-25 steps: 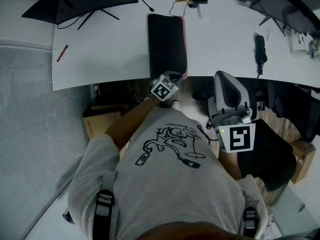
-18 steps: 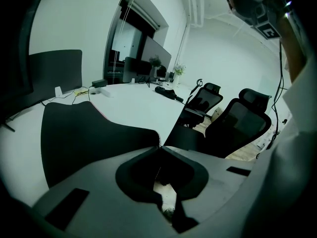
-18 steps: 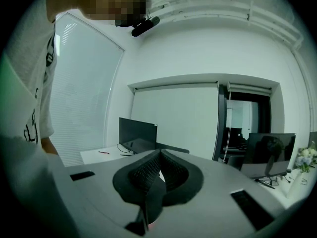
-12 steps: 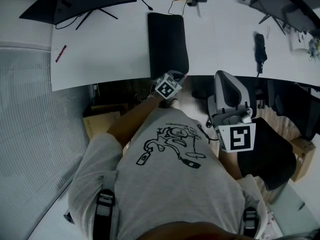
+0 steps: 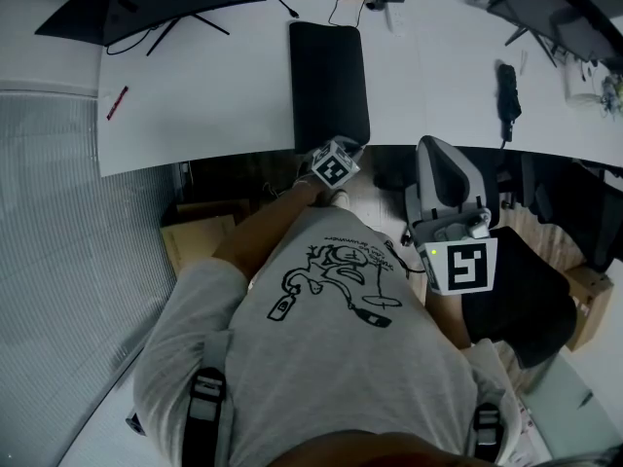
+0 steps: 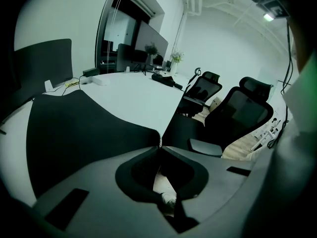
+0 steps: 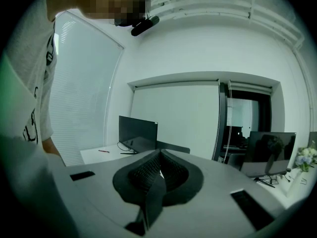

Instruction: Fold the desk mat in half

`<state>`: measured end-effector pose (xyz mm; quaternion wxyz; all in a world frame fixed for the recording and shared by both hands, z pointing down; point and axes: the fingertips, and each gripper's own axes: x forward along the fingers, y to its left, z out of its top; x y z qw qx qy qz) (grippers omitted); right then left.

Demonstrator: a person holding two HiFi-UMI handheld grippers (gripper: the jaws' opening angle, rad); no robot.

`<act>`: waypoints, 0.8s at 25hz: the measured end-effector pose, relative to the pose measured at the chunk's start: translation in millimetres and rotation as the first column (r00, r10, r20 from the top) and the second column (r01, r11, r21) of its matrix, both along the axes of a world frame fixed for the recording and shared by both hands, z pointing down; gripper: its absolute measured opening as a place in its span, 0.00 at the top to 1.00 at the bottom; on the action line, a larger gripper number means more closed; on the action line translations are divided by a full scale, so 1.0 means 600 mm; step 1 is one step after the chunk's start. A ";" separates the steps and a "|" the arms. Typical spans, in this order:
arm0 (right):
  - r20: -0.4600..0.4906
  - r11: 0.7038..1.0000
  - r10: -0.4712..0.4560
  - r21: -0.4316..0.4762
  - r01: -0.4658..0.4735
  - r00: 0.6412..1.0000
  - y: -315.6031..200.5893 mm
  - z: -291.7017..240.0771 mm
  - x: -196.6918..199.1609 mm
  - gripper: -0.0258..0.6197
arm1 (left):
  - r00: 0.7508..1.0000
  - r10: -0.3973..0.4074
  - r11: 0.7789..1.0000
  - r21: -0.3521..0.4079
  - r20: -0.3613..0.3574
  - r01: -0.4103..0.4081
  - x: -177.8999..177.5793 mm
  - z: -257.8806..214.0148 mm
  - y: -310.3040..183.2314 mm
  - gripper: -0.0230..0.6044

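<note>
Black desk mat (image 5: 329,81) lies as a narrow strip on the white surface (image 5: 195,115), running from the far edge to the near edge. Left claw (image 6: 159,144) sits at the near edge, angled down, jaws pinched shut on the mat's near right corner. Right claw (image 7: 159,155) is off the surface beside an office chair (image 5: 448,178), roughly level, jaws together with nothing between them.

1. A white table (image 5: 204,115) is spanning twelve o'clock.
2. A dark monitor (image 5: 146,3) is standing at eleven o'clock.
3. A red pen (image 5: 118,103) is lying on it at ten o'clock.
4. An office chair (image 5: 450,188) is sitting at three o'clock.
</note>
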<state>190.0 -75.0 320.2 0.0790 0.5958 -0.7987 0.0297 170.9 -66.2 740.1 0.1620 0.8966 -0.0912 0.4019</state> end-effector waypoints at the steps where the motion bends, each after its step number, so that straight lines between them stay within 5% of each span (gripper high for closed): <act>1: -0.004 1.000 0.002 -0.009 -0.003 1.000 0.000 0.002 0.000 0.95 | 1.000 -0.001 1.000 0.002 0.007 0.001 0.000 0.002 0.000 0.91; 6: -0.002 1.000 -0.001 -0.009 0.001 1.000 -0.002 0.001 -0.006 0.95 | 1.000 0.006 1.000 0.011 0.025 -0.007 0.000 -0.002 0.005 0.89; 20: -0.007 1.000 -0.024 0.003 0.024 1.000 -0.006 -0.007 -0.033 0.95 | 0.990 -0.105 0.993 0.041 -0.098 0.110 -0.015 -0.087 -0.028 0.87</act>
